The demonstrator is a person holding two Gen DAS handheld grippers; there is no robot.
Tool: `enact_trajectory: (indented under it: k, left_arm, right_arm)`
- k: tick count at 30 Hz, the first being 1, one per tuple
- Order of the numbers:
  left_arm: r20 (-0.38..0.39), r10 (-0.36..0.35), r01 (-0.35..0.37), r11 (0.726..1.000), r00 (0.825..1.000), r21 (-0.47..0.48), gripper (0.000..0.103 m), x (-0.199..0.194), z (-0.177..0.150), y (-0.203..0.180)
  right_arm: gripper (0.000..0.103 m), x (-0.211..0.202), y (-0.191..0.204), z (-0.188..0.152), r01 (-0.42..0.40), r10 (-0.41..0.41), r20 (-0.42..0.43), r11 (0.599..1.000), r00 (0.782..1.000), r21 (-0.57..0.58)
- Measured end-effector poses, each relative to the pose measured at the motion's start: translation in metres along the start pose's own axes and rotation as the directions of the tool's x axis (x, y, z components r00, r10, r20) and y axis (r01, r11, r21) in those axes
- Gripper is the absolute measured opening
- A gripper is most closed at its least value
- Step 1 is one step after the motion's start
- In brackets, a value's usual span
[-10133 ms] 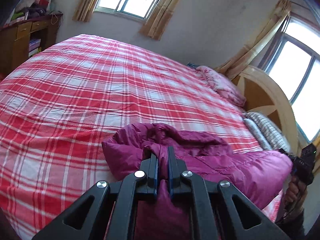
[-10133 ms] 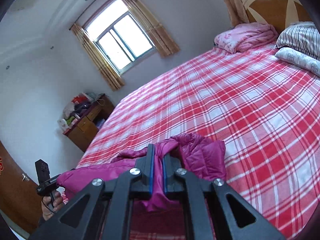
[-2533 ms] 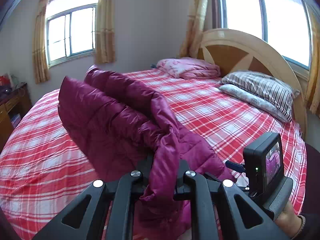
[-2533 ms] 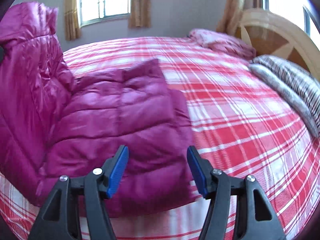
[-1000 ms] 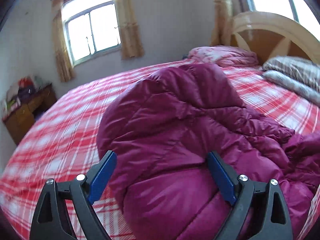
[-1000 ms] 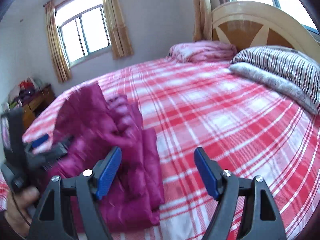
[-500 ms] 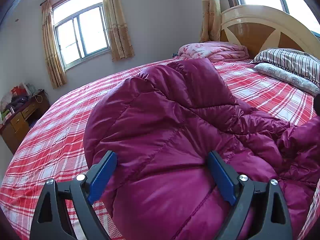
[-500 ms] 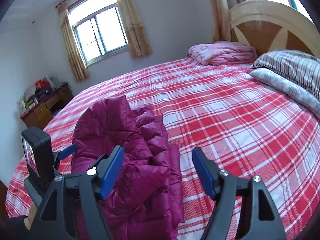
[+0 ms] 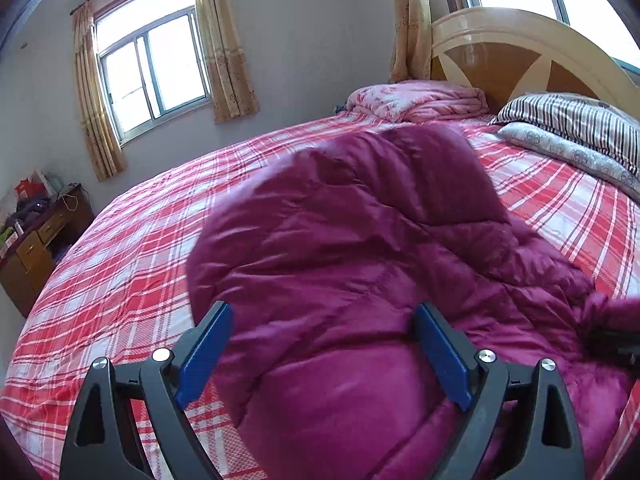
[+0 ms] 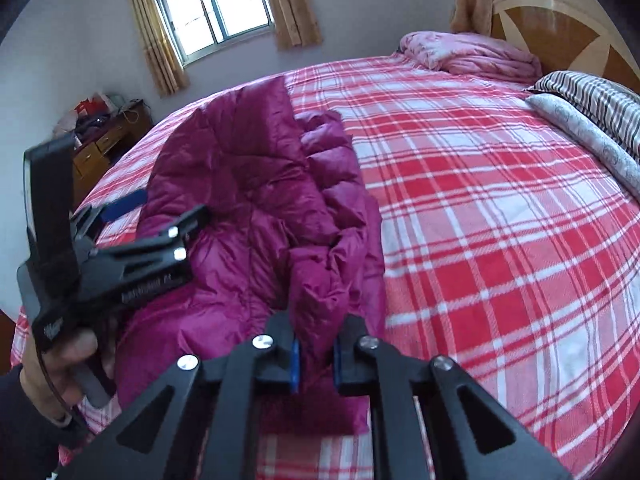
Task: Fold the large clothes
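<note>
The right claw (image 10: pixel 314 360) pinches the coat (image 10: pixel 256 200) edge. The left claw (image 9: pixel 320 354) is wide open, holding nothing. The slippery coat could slide out and unfold.

Jacket (image 9: pixel 360 248): quilted cloth with a satin sheen. Bed cover (image 10: pixel 500 208): matt woven plaid cloth. Headboard (image 9: pixel 516 52): glossy wood.

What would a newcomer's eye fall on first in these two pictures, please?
The magenta puffer jacket, bunched on the near part of the red plaid bed. The right tool is shut on its near edge, while the left tool hangs open over it. Pillows lie by the headboard.
</note>
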State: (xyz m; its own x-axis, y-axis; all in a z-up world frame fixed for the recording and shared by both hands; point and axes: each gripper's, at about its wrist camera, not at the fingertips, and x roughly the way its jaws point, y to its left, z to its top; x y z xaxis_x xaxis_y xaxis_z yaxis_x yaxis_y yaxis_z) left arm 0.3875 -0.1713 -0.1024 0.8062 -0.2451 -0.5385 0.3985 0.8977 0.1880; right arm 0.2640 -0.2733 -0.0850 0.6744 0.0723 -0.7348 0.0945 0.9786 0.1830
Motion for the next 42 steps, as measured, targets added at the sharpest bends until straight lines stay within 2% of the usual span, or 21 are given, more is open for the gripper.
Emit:
enact_trajectory:
  k: [3, 7, 8, 9, 12, 13, 14, 16, 19, 20, 22, 24, 26, 29, 36, 42]
  left_arm:
    - [-0.019, -0.010, 0.010, 1.000, 1.000, 0.012, 0.092, 0.008, 0.001, -0.001]
    - [-0.021, 0.025, -0.023, 0.998, 0.999, 0.055, 0.092, 0.011, -0.001, -0.008]
    - [-0.018, 0.024, -0.023, 0.998, 1.000, 0.058, 0.092, 0.009, 0.001, -0.007]
    - [-0.011, 0.025, -0.024, 0.998, 1.000, 0.052, 0.092, 0.007, 0.003, -0.003]
    - [0.018, 0.050, -0.051, 0.999, 0.999, 0.011, 0.092, 0.003, 0.014, 0.015]
    - [0.023, 0.068, -0.068, 0.998, 0.997, -0.007, 0.092, 0.004, 0.017, 0.022]
    - [0.025, 0.084, -0.084, 0.996, 0.996, -0.026, 0.092, 0.005, 0.020, 0.028]
    - [0.007, 0.137, -0.136, 0.988, 0.991, -0.076, 0.092, 0.012, 0.025, 0.044]
    - [-0.045, 0.224, -0.229, 0.963, 0.973, -0.140, 0.092, 0.024, 0.024, 0.062]
    - [-0.069, 0.230, -0.238, 0.959, 0.971, -0.155, 0.092, 0.030, 0.024, 0.067]
    - [-0.095, 0.222, -0.235, 0.957, 0.971, -0.169, 0.092, 0.039, 0.023, 0.071]
    - [-0.105, 0.226, -0.241, 0.957, 0.968, -0.161, 0.092, 0.046, 0.024, 0.071]
    - [-0.102, 0.212, -0.225, 0.963, 0.972, -0.147, 0.092, 0.052, 0.025, 0.064]
    - [-0.095, 0.200, -0.210, 0.971, 0.975, -0.111, 0.092, 0.061, 0.025, 0.048]
    - [-0.092, 0.207, -0.210, 0.977, 0.974, -0.030, 0.092, 0.081, 0.029, 0.019]
    - [-0.100, 0.192, -0.196, 0.980, 0.976, -0.033, 0.092, 0.090, 0.024, 0.013]
  right_arm:
    - [0.014, 0.022, -0.004, -0.018, 0.016, -0.017, -0.073, 1.000, 0.997, -0.012]
    - [0.020, 0.018, -0.005, -0.020, 0.009, -0.009, -0.060, 1.000, 0.998, -0.001]
    - [0.027, 0.011, -0.005, -0.016, 0.023, -0.023, -0.053, 1.000, 0.998, -0.009]
    - [0.037, 0.004, -0.004, -0.012, 0.047, -0.048, -0.037, 0.999, 0.998, -0.016]
    - [0.056, -0.029, 0.002, 0.011, 0.128, -0.126, 0.097, 0.992, 0.987, -0.012]
    - [0.056, -0.037, 0.005, 0.020, 0.130, -0.128, 0.133, 0.992, 0.983, -0.005]
    - [0.056, -0.043, 0.013, 0.034, 0.102, -0.100, 0.173, 0.995, 0.980, -0.004]
    - [0.056, -0.041, 0.028, 0.057, 0.033, -0.029, 0.202, 0.999, 0.979, -0.017]
    - [0.055, -0.014, 0.048, 0.089, -0.102, 0.103, 0.200, 0.995, 0.974, -0.013]
    - [0.055, 0.002, 0.052, 0.099, -0.147, 0.143, 0.191, 0.989, 0.971, 0.007]
    - [0.055, 0.027, 0.058, 0.109, -0.186, 0.183, 0.163, 0.983, 0.969, 0.005]
    - [0.053, 0.052, 0.049, 0.110, -0.153, 0.149, 0.120, 0.988, 0.982, 0.023]
    - [0.046, 0.068, 0.036, 0.105, -0.118, 0.114, 0.081, 0.992, 0.990, 0.046]
    - [0.042, 0.080, 0.017, 0.090, -0.082, 0.078, 0.050, 0.993, 0.996, 0.087]
    - [0.042, 0.081, -0.001, 0.078, -0.026, 0.022, 0.048, 0.996, 0.999, 0.081]
    - [0.042, 0.091, -0.008, 0.071, -0.020, 0.017, 0.041, 0.996, 0.999, 0.085]
